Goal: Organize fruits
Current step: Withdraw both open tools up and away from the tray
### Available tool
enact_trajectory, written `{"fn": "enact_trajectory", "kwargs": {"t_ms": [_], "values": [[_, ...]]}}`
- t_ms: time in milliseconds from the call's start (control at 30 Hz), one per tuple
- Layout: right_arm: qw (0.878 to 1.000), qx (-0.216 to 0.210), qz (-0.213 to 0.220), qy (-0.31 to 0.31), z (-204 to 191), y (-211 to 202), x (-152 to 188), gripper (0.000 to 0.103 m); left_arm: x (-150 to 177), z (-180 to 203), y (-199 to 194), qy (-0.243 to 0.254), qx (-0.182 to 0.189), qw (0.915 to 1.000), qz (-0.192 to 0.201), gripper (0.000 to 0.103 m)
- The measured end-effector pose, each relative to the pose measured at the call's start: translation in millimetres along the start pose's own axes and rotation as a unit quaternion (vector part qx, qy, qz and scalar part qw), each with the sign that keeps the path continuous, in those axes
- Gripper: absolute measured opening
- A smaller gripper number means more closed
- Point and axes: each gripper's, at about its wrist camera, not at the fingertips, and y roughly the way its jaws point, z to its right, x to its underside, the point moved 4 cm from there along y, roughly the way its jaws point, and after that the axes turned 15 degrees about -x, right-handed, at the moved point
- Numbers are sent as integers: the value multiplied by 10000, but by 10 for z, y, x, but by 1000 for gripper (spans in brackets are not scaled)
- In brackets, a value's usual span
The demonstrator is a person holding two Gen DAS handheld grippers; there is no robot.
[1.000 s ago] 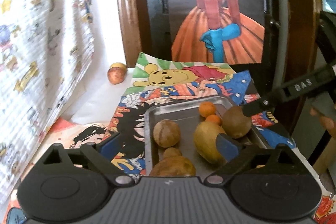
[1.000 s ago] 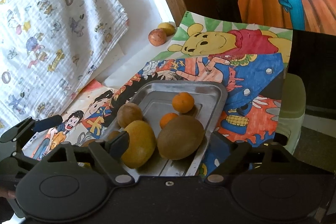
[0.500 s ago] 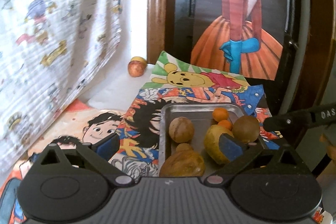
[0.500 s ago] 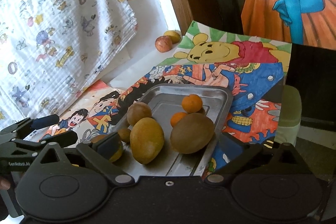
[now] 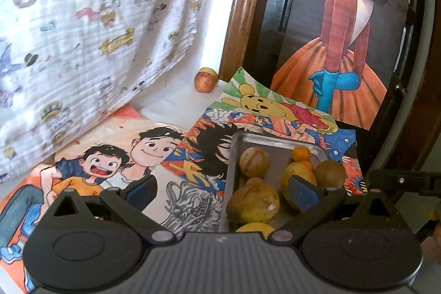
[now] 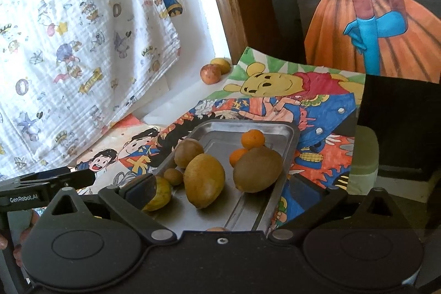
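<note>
A metal tray (image 5: 275, 141) (image 6: 220, 134) lies on cartoon posters and holds several fruits: a round brown fruit (image 5: 253, 161), a big yellow-brown one (image 5: 252, 204) (image 6: 204, 180), a kiwi-like brown fruit (image 6: 257, 169) (image 5: 329, 174) and two small oranges (image 6: 253, 139) (image 5: 301, 153). A reddish apple (image 5: 204, 81) (image 6: 210, 74) with a yellow fruit (image 6: 220, 64) behind it sits far back by the wooden frame. My left gripper (image 5: 223, 189) is open, above the tray's near left edge. My right gripper (image 6: 220, 189) is open over the tray's near end, holding nothing.
A printed white cloth (image 5: 82, 26) hangs at the left. A dark panel bearing a poster of a figure in an orange skirt (image 5: 344, 68) stands behind. A pale green container (image 6: 363, 156) sits right of the posters, past the table edge.
The left gripper has pulled back and swung left, so more of the left poster shows. The right gripper has drawn back slightly. The fruits have not moved.
</note>
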Motion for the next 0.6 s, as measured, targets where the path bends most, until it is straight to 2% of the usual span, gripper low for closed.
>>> {"fn": "enact_trajectory", "kwargs": {"t_ms": [400, 600], "values": [[9992, 322, 228, -101, -405, -218, 185, 102, 135, -130, -254, -195, -75, 9998, 5, 102], [9974, 568, 449, 69, -569, -374, 388, 102, 230, -189, -385, -207, -157, 9996, -67, 103]]}}
